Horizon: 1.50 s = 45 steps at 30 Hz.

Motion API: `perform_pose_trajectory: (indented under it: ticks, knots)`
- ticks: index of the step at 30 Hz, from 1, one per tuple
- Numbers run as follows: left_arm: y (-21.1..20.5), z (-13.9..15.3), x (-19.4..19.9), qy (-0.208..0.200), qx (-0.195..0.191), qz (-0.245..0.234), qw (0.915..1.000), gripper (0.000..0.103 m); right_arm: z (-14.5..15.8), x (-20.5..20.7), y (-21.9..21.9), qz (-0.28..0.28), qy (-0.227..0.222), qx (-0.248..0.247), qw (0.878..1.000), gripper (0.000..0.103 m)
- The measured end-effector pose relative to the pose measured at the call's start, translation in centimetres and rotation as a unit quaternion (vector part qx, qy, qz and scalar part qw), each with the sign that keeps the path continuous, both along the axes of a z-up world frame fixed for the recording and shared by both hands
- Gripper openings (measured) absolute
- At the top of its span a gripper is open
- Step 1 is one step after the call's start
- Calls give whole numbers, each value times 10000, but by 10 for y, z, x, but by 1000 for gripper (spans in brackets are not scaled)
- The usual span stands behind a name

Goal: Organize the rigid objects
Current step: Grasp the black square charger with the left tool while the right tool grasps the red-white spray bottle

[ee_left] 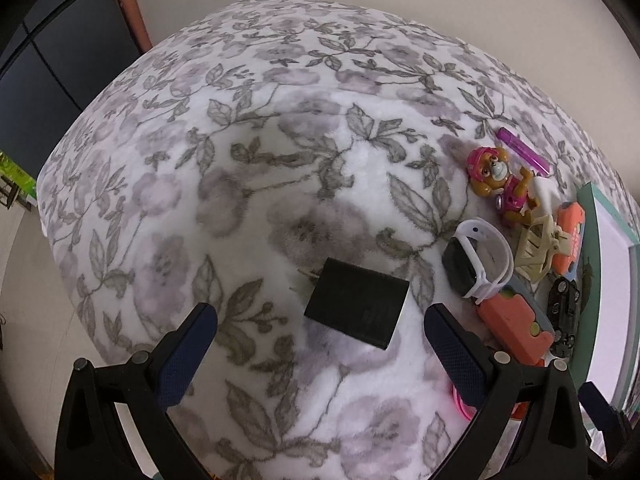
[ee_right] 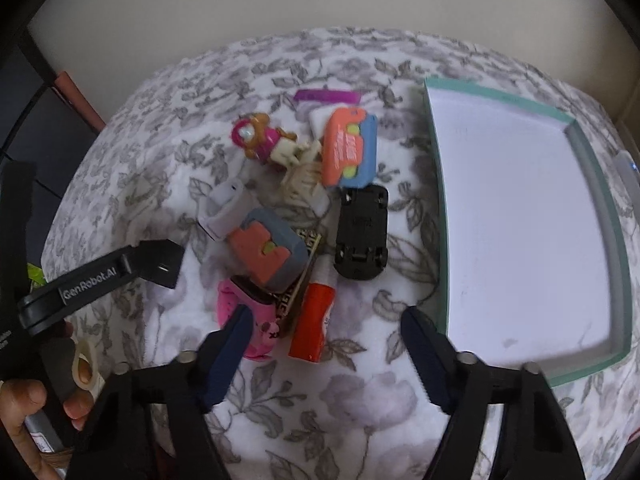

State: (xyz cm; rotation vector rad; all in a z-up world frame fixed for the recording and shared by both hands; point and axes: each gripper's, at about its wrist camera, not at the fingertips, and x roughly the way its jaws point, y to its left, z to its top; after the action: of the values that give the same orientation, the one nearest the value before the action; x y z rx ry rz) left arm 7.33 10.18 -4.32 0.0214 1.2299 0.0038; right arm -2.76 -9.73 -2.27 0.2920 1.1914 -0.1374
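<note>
My left gripper (ee_left: 320,314) is open, pointing down over a black plug adapter (ee_left: 356,306) that lies on the floral cloth between its fingers without touching them. My right gripper (ee_right: 326,320) is open above a heap of toys. A red glue stick (ee_right: 312,322) lies between its fingers, and neither pad touches it. By the right gripper's left finger (ee_right: 234,336) sits a pink watch (ee_right: 256,320). The heap also holds an orange and grey toy (ee_right: 268,254), a black toy car (ee_right: 362,236), a white watch (ee_left: 480,260) and a pup figure (ee_left: 500,180).
A teal tray (ee_right: 438,216) with a bare white floor stands right of the heap. Further back lie an orange and blue toy (ee_right: 352,146), a cream hair clip (ee_right: 304,178) and a purple tube (ee_right: 326,96). A hand (ee_right: 24,404) holds the left tool at lower left.
</note>
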Motion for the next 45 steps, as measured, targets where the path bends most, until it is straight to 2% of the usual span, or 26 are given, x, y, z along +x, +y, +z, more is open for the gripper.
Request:
perform_pose_trajectory:
  ticks: [7,9,13,15,17,26,32,35,45]
  knots:
    - [-8,-8,5,-7,18,-153,9999,98,-14,1,-3,-26,223,131,9997,57]
    - [-10,-10,6,4,17,-203,9998,90,-17,2,-3,-37,273,129,9995,53]
    - [-12,-17,9,51,15,-267,9996,85,-24,5,-3,-23,328,251,9991,52]
    - [-13,-21,11,94,44,-284,9995,75,-25,6,0,28,320,247,9992,49]
    - [-13,-26,13,162,9,-308,9994,71,-26,8,3,88,328,239,9991,46]
    - [-17,-35,16,177,148,-397,9989,72,-39,14,9,167,525,47,9985,38]
    - [-15,-38,17,203,-21,-298,9993,72,-41,16,14,238,490,-77,9985,38]
    - [-16,-38,16,182,11,-319,9993,72,-42,15,17,234,490,-163,9984,30]
    - [-14,-32,4,251,-120,-347,9990,71,-39,4,8,211,461,144,9986,29]
